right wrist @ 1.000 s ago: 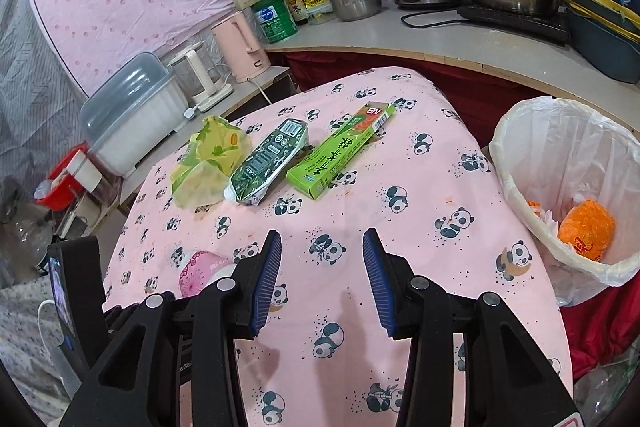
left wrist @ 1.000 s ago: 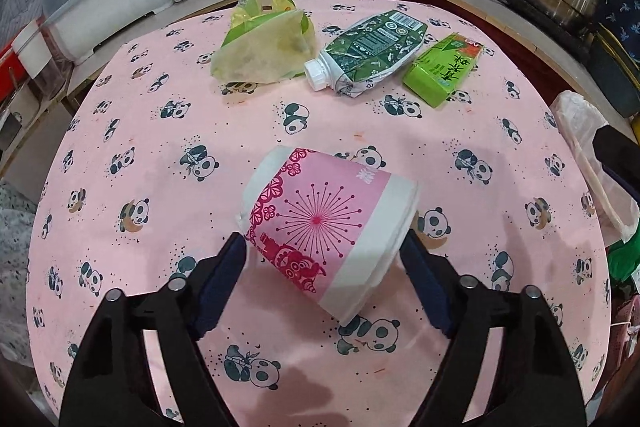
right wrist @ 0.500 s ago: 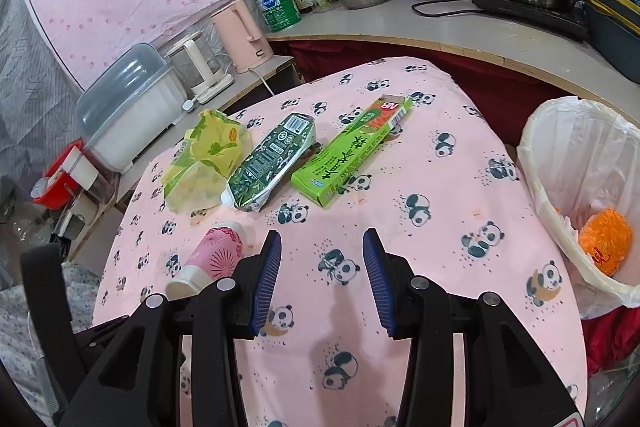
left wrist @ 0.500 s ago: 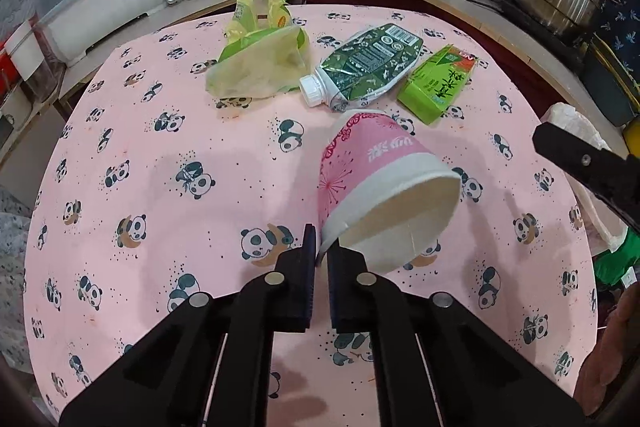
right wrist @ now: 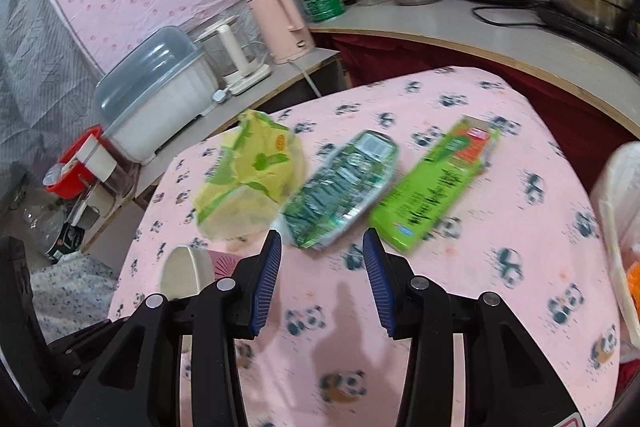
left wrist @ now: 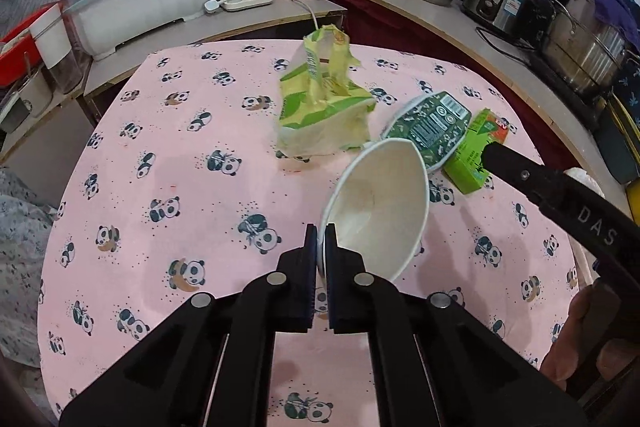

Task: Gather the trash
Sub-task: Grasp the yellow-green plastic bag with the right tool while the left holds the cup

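Note:
My left gripper is shut on the rim of a paper cup, pink outside and white inside, lifted off the table with its mouth toward the camera. The same cup shows at the lower left of the right wrist view. My right gripper stands open with nothing between its fingers, just short of a dark green pouch. Beside the pouch lie a yellow-green bag and a light green box. In the left wrist view the bag, pouch and box lie beyond the cup.
The round table has a pink panda cloth. A white-lined trash bin with something orange inside stands off its right edge. Behind are a counter with a pink kettle, a lidded white bin and pots. A hand shows lower right.
My left gripper closed on the cup's rim and lifted it, turning its mouth toward the camera. The right gripper moved left across the table toward the green pouch; the bin slid to the frame's edge.

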Available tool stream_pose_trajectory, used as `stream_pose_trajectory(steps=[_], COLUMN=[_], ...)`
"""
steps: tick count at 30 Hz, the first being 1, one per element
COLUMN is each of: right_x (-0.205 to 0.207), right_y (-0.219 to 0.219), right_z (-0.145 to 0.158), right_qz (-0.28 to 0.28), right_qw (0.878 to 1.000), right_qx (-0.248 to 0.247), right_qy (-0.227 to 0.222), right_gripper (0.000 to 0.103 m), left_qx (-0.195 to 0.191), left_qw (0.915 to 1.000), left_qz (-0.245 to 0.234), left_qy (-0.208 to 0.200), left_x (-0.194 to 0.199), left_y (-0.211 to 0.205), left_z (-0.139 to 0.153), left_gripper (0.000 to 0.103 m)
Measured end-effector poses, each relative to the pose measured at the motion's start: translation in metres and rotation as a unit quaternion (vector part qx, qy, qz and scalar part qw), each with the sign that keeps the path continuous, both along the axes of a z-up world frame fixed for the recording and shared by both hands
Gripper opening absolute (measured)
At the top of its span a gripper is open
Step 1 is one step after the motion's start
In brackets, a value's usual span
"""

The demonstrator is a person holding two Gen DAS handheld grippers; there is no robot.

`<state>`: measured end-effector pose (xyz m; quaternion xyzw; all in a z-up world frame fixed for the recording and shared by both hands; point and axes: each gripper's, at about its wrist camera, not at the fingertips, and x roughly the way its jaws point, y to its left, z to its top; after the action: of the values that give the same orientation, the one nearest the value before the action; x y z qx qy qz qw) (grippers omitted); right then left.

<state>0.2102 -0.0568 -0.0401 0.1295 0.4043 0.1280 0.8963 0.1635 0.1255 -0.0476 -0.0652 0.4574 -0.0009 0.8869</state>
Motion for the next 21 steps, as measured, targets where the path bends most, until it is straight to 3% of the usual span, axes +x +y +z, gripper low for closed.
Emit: stream_pose_trajectory(steps=[9,17,20,21], right_x=[0.053,0.094,0.101,0.103], right_y=[0.069,0.104,0.109,0.109], right_z=[0.004,-0.015,-0.023,-0.025], right_qz=[0.046,0.059,0.061,0.061], right_qw=[0.999,0.998,0.997,0.997], right_qx=[-0.013,-0.036,-0.044,-0.044], right_qy=[-0.009,0.008,0.016,0.02], right_gripper=[0.042,0.042,0.025,0.015], left_qx=[-0.003,-0.014,-0.018,-0.018], left_qw=[0.9991,0.9984,0.9984,0.9984], left_qz=[0.041,0.055,0.054,0.053], left_qy=[-0.005,-0.007,-0.008,-0.009], left_x=[0.013,0.029,0.034,0.036], left_y=[0.048,0.068,0.07,0.069], left_z=[0.006,0.006,0.007,0.007], left_gripper=[0.004,0.004,0.004,0.004])
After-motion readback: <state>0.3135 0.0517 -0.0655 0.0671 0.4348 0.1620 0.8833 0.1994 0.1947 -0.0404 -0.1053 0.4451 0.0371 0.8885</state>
